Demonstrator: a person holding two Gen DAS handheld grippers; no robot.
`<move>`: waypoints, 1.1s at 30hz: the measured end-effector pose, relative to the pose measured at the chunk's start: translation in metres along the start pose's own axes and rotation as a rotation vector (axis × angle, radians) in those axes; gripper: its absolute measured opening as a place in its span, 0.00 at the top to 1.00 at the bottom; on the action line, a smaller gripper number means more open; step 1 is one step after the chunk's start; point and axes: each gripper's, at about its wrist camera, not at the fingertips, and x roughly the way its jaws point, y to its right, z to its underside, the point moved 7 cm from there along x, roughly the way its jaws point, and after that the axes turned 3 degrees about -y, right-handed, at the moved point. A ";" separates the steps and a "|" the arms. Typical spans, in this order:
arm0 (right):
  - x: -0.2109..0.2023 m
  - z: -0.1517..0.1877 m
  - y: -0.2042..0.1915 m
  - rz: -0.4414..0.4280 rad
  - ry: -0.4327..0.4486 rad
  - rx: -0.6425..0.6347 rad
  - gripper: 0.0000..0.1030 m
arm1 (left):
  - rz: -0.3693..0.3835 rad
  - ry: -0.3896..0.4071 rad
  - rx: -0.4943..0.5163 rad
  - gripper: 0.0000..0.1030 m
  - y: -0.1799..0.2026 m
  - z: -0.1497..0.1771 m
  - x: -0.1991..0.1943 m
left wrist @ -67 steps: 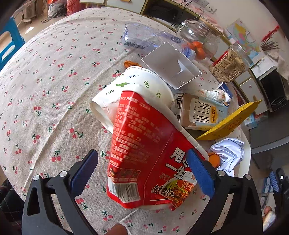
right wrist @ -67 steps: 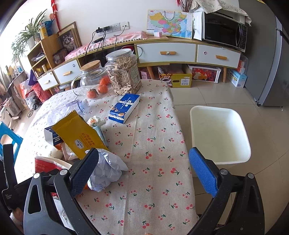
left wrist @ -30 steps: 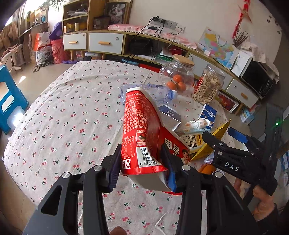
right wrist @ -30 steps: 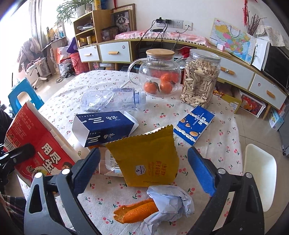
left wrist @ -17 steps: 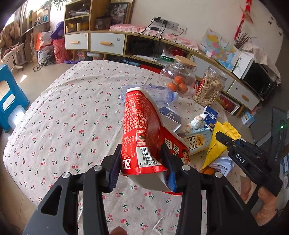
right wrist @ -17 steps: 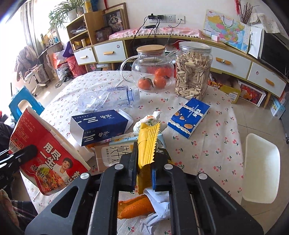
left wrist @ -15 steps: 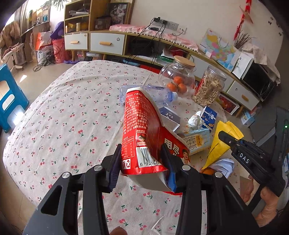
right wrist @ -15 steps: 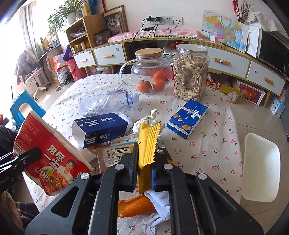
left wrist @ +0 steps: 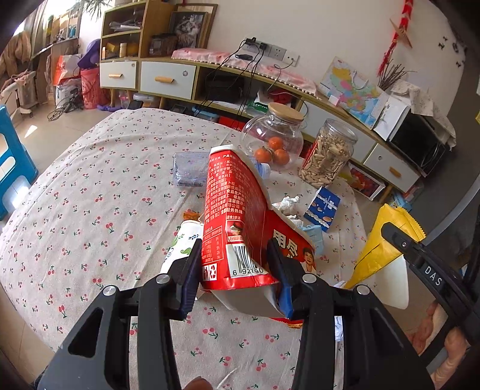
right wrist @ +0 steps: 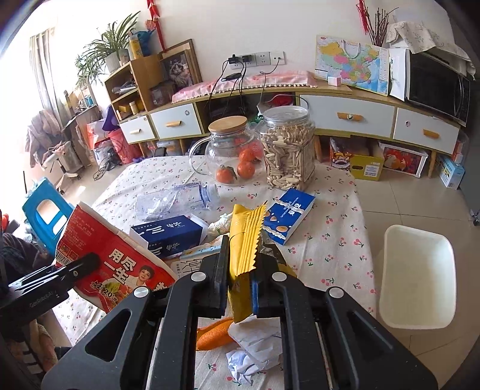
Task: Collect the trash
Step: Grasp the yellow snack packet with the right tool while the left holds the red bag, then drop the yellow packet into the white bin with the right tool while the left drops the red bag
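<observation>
My left claw (left wrist: 237, 270) is clamped on the flattened red carton (left wrist: 237, 222), held up above the cherry-print surface (left wrist: 99, 204). My right claw (right wrist: 237, 282) pinches the yellow wrapper (right wrist: 244, 240) upright. Crumpled paper (right wrist: 255, 351) and what looks like orange peel (right wrist: 214, 333) lie below; the white bin (right wrist: 415, 276) stands on the floor beside the surface.

A long low sideboard (right wrist: 345, 112) with white drawers lines the far white wall (right wrist: 225, 27). A wooden shelf unit (right wrist: 135, 87) stands left, near bright daylight. Pale floor tiles (right wrist: 405, 195) spread right.
</observation>
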 end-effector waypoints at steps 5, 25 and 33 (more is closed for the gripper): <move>-0.019 -0.003 0.023 0.013 0.057 0.045 0.90 | 0.034 0.027 0.011 0.59 0.023 -0.003 0.002; -0.071 0.002 0.147 0.358 0.175 0.159 0.89 | 0.126 0.069 0.150 0.58 0.109 0.013 0.010; -0.072 0.006 0.220 0.496 0.137 0.257 0.66 | 0.171 0.065 0.248 0.58 0.166 0.019 0.016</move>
